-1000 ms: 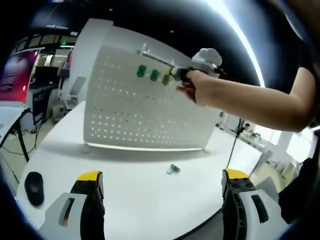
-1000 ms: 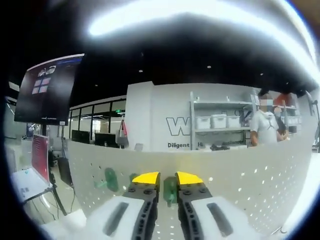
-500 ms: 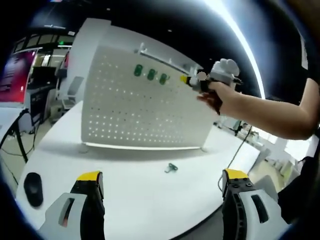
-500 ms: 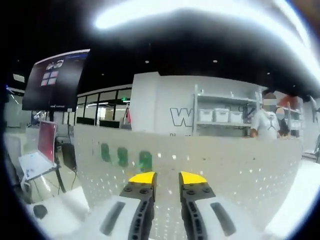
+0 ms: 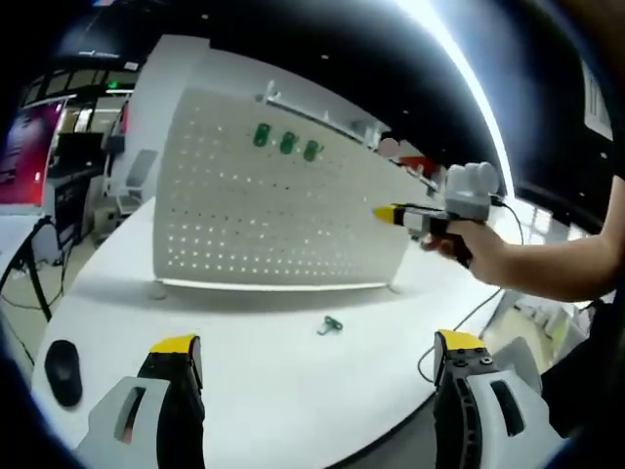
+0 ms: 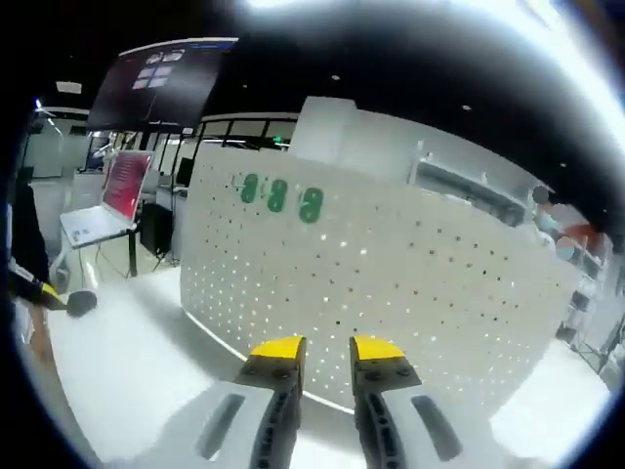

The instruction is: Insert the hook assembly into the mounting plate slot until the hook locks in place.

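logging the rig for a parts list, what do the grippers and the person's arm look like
Both grippers have pale grey bodies with dark slots, black fingers and yellow tips: left gripper, right gripper. The right gripper's grey housing trails a thin cable. The forearm is bare, with no sleeve over it.

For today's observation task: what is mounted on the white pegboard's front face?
Three green hooks sit in a row near the top of the pegboard; a fourth green piece lies on the table. Anything behind the board is hidden.
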The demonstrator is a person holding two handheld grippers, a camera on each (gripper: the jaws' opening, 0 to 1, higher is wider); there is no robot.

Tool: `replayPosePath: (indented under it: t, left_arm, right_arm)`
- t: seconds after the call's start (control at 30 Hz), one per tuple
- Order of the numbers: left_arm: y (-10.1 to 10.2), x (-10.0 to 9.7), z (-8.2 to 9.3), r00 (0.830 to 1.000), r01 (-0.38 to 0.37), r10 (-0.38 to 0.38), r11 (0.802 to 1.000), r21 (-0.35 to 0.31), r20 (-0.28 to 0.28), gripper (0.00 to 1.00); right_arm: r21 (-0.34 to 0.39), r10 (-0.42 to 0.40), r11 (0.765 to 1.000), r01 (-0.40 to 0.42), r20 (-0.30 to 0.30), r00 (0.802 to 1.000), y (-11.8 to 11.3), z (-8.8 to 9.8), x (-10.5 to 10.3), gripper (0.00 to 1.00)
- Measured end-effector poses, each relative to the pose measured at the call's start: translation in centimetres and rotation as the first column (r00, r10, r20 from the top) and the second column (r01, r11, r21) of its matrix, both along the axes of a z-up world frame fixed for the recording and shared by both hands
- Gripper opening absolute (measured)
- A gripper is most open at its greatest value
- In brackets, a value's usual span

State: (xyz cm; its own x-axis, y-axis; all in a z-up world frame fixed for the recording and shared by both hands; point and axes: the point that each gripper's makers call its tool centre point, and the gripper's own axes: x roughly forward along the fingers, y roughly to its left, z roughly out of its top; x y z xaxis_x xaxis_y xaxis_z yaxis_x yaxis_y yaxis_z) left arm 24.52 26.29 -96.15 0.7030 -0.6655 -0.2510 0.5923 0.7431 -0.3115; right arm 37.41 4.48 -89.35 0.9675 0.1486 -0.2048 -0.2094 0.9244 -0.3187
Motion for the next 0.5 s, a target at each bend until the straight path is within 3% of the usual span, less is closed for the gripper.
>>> replayPosePath:
  t: [0.1, 0.17, 0.5]
  left_arm:
    - [0.0, 0.0, -0.2, 1.000, 0.001, -0.001, 1.000, 0.006, -0.008, 1.00]
    - [-0.1, -0.1, -0.3, 1.000, 0.005, -0.004, 1.000, 0.012, -0.011, 1.00]
    - [-0.4, -0.5, -0.3, 1.000, 0.024, -0.024, 1.000, 0.013, -0.017, 1.00]
  right_arm:
    - [-0.006, 0.003, 1.000, -0.004, -0.022, 1.000, 0.0, -0.8, -0.9, 0.15]
    - [-0.046, -0.012, 0.999, 0.013, 0.023, 1.000, -0.3, -0.4, -1.8, 0.15]
    - [-0.014, 0.020, 1.000, -0.022, -0.079, 0.997, 0.6, -3.7, -6.4, 0.16]
